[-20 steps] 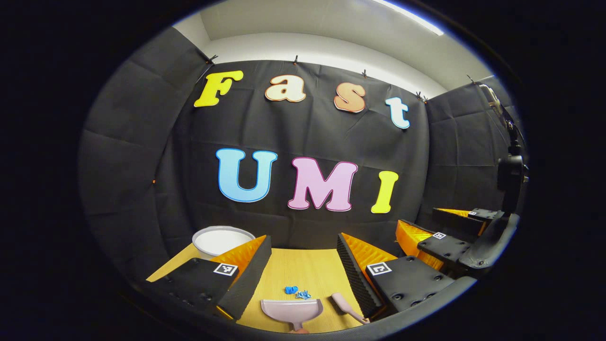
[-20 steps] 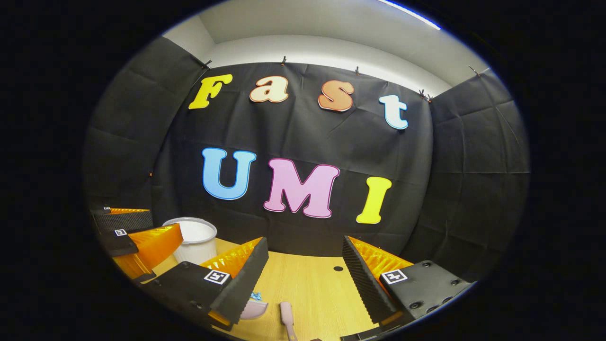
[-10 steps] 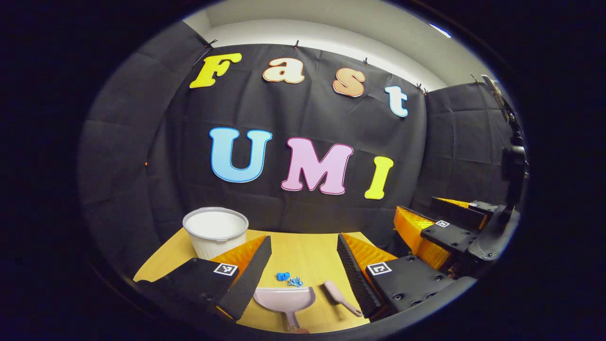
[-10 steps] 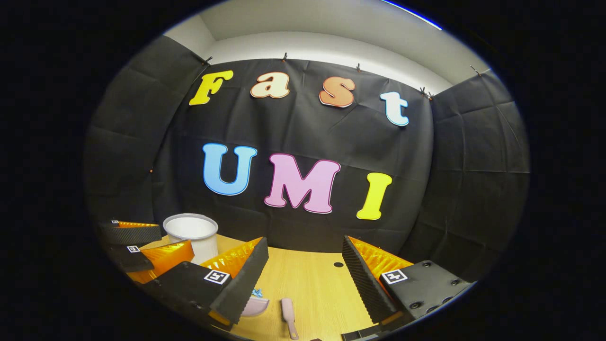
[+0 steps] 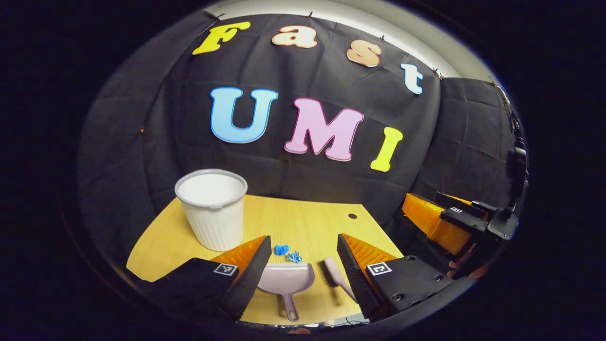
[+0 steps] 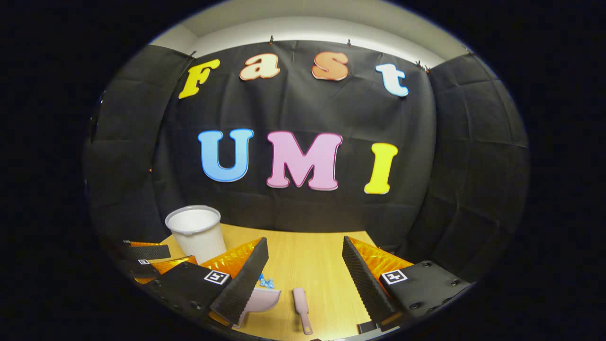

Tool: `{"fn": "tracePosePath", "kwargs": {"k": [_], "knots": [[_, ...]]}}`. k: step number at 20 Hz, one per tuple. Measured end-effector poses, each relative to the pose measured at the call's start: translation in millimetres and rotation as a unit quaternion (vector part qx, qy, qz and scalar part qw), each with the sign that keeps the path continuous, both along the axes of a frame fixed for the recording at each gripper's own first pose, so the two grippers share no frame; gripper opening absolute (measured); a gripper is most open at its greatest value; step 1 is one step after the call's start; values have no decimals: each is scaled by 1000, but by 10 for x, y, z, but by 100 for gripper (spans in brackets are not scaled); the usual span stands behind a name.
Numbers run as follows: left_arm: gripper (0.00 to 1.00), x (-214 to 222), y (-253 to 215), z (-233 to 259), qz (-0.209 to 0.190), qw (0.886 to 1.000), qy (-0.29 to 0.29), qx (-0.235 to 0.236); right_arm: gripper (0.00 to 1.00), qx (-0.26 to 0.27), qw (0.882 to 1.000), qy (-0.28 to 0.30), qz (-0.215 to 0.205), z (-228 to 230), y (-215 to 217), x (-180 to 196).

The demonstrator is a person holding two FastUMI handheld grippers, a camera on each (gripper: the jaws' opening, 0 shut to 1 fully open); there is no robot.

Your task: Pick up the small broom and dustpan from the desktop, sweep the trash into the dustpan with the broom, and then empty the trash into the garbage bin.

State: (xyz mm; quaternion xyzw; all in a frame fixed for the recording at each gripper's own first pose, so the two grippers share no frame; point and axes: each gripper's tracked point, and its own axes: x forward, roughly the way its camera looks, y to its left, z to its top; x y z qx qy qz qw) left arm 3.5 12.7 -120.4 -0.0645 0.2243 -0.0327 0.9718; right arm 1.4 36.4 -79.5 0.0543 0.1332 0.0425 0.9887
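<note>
In the left gripper view, the left gripper (image 5: 303, 265) hangs above the near edge of the light wooden desktop (image 5: 303, 222) with its two fingers spread wide and nothing between them. Framed in the gap lies the small pale pink plastic dustpan (image 5: 286, 280), flat on the wood, its open mouth toward the far wall and its short handle toward the camera. Just beyond its mouth sits the trash, a few crumpled blue scraps (image 5: 287, 253), close to the pan; I cannot tell whether they touch it. Just to the right of the pan lies the small pale pink broom (image 5: 336, 275), slanted, partly behind the right-hand finger. Farther back on the left stands the white ribbed plastic garbage bin (image 5: 213, 208), upright and open-topped. At the right edge the right gripper (image 5: 466, 220) shows off the table's side; I cannot tell there how wide it is.

In the right gripper view, the right gripper (image 6: 305, 265) also stands wide apart and empty above the desktop (image 6: 312, 255). The broom (image 6: 301, 303) lies between its fingers, handle toward the camera. The dustpan (image 6: 264, 299) and scraps (image 6: 266, 282) peek from behind the left-hand finger. The bin (image 6: 195, 232) stands farther back, and the left gripper (image 6: 149, 265) shows at the lower left.
</note>
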Motion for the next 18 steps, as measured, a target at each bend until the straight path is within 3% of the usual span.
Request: {"fn": "tracePosePath", "kwargs": {"k": [1,2,3,6,7,10,14,15,18], "knots": [[82,85,-37,-212,4,999,37,-13,96,11,999,31,19,-197,67,79],[81,164,-115,-496,3,995,100,-27,99,13,997,60,36,-423,137,173],[81,130,-171,-799,0,983,181,-30,100,19,994,95,55,-667,197,261],[84,161,-128,-1410,24,946,323,-18,100,41,970,227,79,-1441,275,420],[84,120,-59,-1571,33,931,365,-8,100,42,955,283,81,-1733,277,445],[84,91,-25,-1928,43,887,460,-15,99,41,895,435,88,-2363,200,302],[82,135,-110,-2245,49,838,543,-36,99,15,836,540,99,-2833,194,159],[84,136,-86,-2338,53,830,555,-27,99,14,822,559,103,-2897,199,90],[84,191,-83,-2576,44,818,574,-4,99,-18,803,586,107,-3133,129,-3]]}}
